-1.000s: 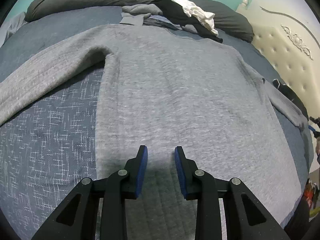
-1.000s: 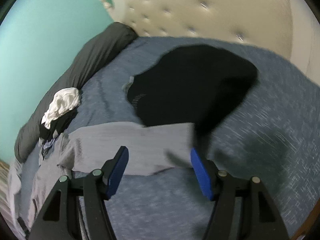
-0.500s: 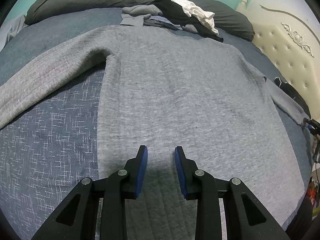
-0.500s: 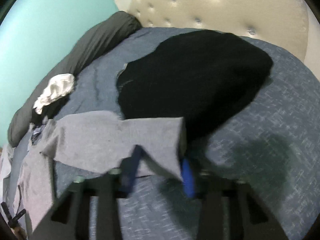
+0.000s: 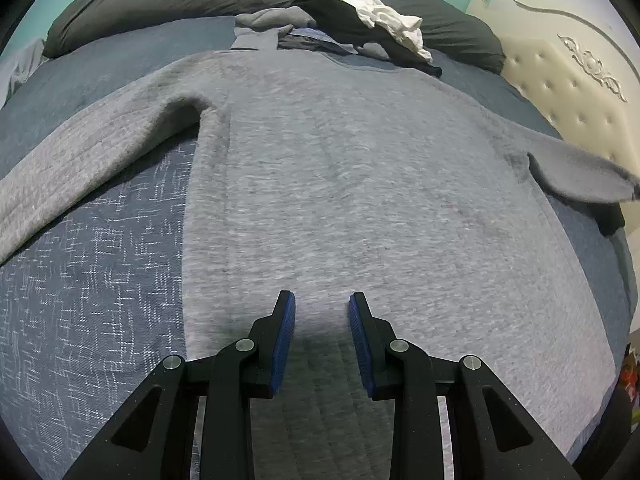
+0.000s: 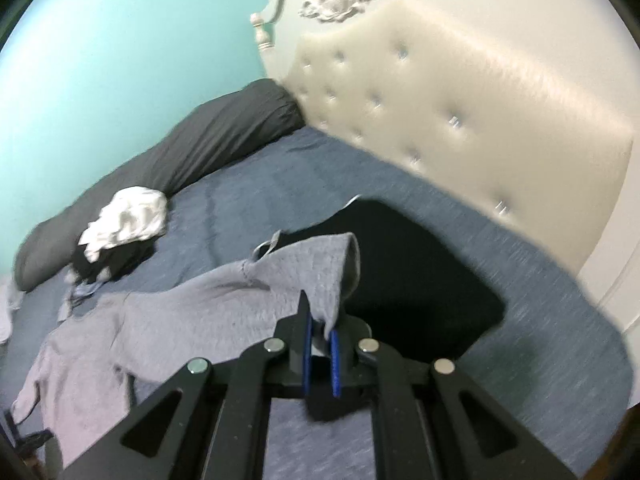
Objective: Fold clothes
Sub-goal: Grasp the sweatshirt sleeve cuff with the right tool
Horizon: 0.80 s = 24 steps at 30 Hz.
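Note:
A grey sweater (image 5: 340, 184) lies flat on the blue bedspread (image 5: 92, 288), its left sleeve (image 5: 80, 168) stretched out to the left. Over the hem, my left gripper (image 5: 322, 300) hovers open with nothing between its pads. The right sleeve (image 5: 580, 176) is lifted off the bed at the right edge of the left wrist view. My right gripper (image 6: 320, 330) is shut on that sleeve's cuff (image 6: 316, 276) and holds it up, and the rest of the sweater (image 6: 132, 328) trails down to the left.
A black garment (image 6: 416, 276) lies on the bedspread (image 6: 560, 368) under the raised sleeve. A pile of white, black and grey clothes (image 5: 360, 28) sits by the dark bolster pillow (image 5: 200, 0). A cream tufted headboard (image 6: 460, 92) stands at the right.
My right gripper closed on the sleeve cuff and lifted it off the bed, up and back over the black garment. My left gripper stayed over the hem, still open.

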### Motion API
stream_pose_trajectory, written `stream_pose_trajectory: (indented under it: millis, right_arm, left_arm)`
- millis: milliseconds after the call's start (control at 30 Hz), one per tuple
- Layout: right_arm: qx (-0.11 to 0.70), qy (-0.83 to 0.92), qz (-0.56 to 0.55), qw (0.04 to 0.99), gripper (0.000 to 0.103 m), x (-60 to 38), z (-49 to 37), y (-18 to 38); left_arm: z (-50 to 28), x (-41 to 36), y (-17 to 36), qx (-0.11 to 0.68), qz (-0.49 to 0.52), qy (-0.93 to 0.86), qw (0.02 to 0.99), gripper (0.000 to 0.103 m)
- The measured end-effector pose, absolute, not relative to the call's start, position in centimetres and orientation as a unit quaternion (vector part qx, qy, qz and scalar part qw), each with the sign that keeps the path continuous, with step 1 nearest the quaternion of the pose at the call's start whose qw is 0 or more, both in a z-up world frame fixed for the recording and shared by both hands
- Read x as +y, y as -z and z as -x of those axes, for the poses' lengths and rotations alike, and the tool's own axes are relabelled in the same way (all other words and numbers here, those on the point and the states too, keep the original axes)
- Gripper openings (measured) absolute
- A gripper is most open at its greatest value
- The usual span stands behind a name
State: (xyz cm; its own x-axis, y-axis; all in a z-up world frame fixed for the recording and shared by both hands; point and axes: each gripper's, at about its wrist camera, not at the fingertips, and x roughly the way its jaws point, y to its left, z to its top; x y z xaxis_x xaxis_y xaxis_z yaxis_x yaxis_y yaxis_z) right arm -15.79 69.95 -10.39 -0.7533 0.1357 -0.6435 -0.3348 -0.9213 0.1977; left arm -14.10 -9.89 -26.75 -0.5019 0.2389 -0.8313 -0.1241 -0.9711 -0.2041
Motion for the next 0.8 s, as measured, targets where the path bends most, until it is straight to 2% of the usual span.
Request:
stream_pose_trajectory:
  millis: [200,433,533,600,700,800]
  right_arm:
    - [0.119,-0.915,0.347,0.17,0.007,70.6,19.2,8.7]
    - [0.119,-0.889,0.378,0.228,0.007,71.3,20.0,11.4]
    - [0.121,-0.876,0.391,0.254,0.014,71.6,20.2,12.6]
    - [0.122,-0.868,0.399,0.27,0.023,71.8,20.4,13.4]
    - [0.119,-0.877,0.372,0.28,0.032,70.9,19.4,12.6]
    - [0.137,-0.9,0.359,0.208,0.037,67.4,19.5,12.2]
  left_arm:
    - [14.2,-9.5,27.0,-0.048,0.491,-0.863,0.106,0.031]
    - [14.2,-9.5,27.0,-0.046,0.492,-0.863,0.106,0.031]
    - [14.2,-9.5,26.9,-0.046,0.491,-0.863,0.107,0.031]
    - [14.4,-9.6,26.9,-0.046,0.49,-0.864,0.107,0.031]
    - [14.7,-9.7,27.0,-0.048,0.489,-0.864,0.108,0.031]
    - [14.8,-9.5,27.1,-0.048,0.49,-0.863,0.111,0.031]
